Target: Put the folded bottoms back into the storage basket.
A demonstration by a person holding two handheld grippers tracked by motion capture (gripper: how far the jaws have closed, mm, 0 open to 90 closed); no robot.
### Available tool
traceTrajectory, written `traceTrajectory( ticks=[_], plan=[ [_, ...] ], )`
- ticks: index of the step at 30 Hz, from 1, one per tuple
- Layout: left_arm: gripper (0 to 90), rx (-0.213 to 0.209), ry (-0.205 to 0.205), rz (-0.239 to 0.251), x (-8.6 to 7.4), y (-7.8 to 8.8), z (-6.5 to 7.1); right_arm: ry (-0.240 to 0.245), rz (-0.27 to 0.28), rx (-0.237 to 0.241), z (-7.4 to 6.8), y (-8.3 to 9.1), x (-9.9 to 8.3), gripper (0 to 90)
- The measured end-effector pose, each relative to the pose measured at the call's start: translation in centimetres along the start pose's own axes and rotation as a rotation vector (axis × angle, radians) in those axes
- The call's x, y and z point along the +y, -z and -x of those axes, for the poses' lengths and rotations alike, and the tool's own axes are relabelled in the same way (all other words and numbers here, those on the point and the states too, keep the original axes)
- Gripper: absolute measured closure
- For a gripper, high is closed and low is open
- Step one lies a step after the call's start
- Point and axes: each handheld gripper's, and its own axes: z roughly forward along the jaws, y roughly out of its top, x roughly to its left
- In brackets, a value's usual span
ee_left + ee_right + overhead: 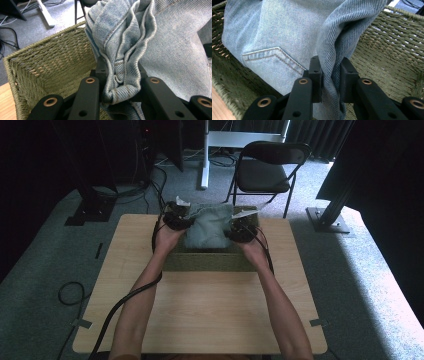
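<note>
A back pocket on the jeans (pixel 274 57) is seen from the right gripper view. Left gripper (pixel 122 85) and right gripper (pixel 331 77) are each clamped on denim folds over the basket (pixel 210 261).

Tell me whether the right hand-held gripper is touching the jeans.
Touching. In the right gripper view, the right hand-held gripper has both jaws pinched on a fold of the jeans, which hang over the basket.
</note>
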Motion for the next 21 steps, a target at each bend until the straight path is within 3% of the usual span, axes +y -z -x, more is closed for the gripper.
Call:
traceTrajectory(
  ticks=[11, 14, 15, 16, 18, 21],
  plan=[
    [75.6, 0.007, -0.006, -0.047, -0.2, -1.3, 0.3, -0.020, -0.051, 0.003, 0.5, -0.9, -0.4, 75.6],
    [74.9, 0.002, 0.002, -0.077, -0.3, -1.8, 0.1, -0.028, -0.067, 0.007, 0.6, -1.1, -0.4, 75.5],
    [73.6, -0.003, 0.009, -0.110, -0.3, -2.1, -0.1, -0.036, -0.078, 0.009, 0.7, -1.2, -0.3, 75.3],
    [70.5, 0.006, 0.017, -0.148, -0.3, -2.5, -0.2, -0.049, -0.101, 0.001, 0.8, -1.4, -0.2, 74.1],
    [61.2, 0.091, -0.005, -0.192, -0.4, -2.9, -0.3, -0.072, -0.146, -0.032, 1.0, -1.8, 0.0, 66.5],
    [55.9, 0.167, -0.006, -0.230, -0.6, -3.1, -0.7, -0.075, -0.162, -0.130, 0.9, -1.9, 0.2, 62.4]
  ],
)
